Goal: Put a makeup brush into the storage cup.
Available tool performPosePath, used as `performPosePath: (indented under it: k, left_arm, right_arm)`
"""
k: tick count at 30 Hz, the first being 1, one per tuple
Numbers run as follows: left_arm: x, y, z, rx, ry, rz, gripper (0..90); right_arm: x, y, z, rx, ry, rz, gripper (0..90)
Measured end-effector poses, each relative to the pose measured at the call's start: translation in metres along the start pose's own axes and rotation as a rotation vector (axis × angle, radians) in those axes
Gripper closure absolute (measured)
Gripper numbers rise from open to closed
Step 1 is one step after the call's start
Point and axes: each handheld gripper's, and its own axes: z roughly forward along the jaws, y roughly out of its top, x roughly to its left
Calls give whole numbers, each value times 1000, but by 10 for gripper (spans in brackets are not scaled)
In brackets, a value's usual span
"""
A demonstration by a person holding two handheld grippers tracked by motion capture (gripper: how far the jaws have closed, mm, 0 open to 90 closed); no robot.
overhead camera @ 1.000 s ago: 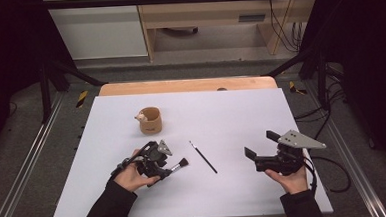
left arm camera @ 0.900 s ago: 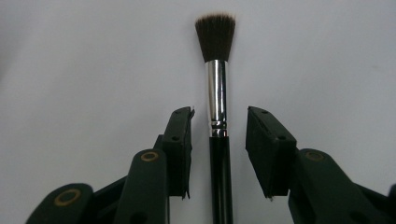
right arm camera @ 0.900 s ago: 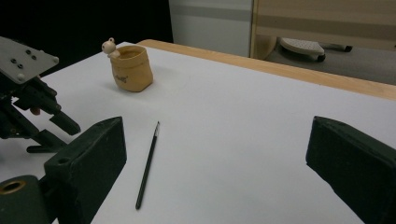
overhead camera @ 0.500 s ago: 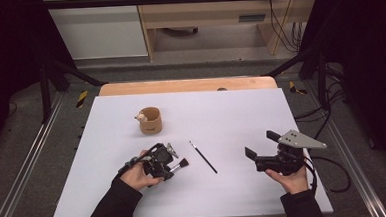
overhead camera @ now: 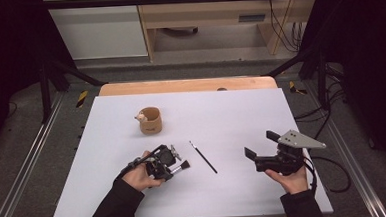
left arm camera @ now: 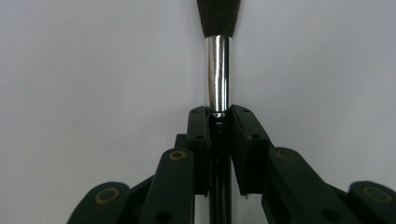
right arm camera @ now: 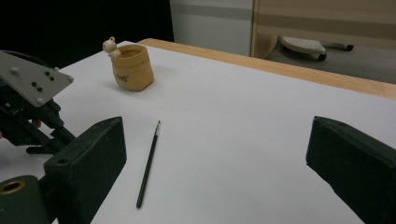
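While we looked down from the high view, our left gripper (overhead camera: 170,162) lay low over the white table (overhead camera: 231,116) near its front edge, with a thick brush (overhead camera: 180,167) held at its handle and the dark bristle head pointing right. Just to the right of it lay a thin black brush (overhead camera: 203,157), untouched, and farther back stood a small tan pot (overhead camera: 150,120) with a little pale figure at its rim. Our right gripper (overhead camera: 256,156) hovered well apart at the right, its jaws spread wide with nothing between them. From the left gripper view, we saw that the jaws had just been closing and now pressed on the thick brush's (left arm camera: 218,70) black handle just below the shiny silver ferrule. From the right gripper view, we saw the thin black brush (right arm camera: 148,164) lying between the wide jaws' line of sight and the tan pot (right arm camera: 132,66), which bore a small dark marking we could not read.
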Motion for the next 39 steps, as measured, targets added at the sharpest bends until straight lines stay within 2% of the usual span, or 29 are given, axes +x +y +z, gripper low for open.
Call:
performPosePath:
  k: [15,21,23,35,39]
  left_arm:
    - [-1,-1,0,-12,10,15,787]
    - [0,-4,-6,-36,19,8,788]
    - [0,-5,-9,-47,26,3,788]
    - [0,-14,-32,-132,48,-21,789]
    - [-1,-17,-41,-178,64,-29,789]
  right_arm:
    - [0,0,0,0,1,1,55]
    - [-1,0,0,-2,0,2,55]
    - [0,0,0,-6,0,14,55]
    - [0,0,0,-5,-1,12,55]
    - [0,0,0,-5,-1,12,55]
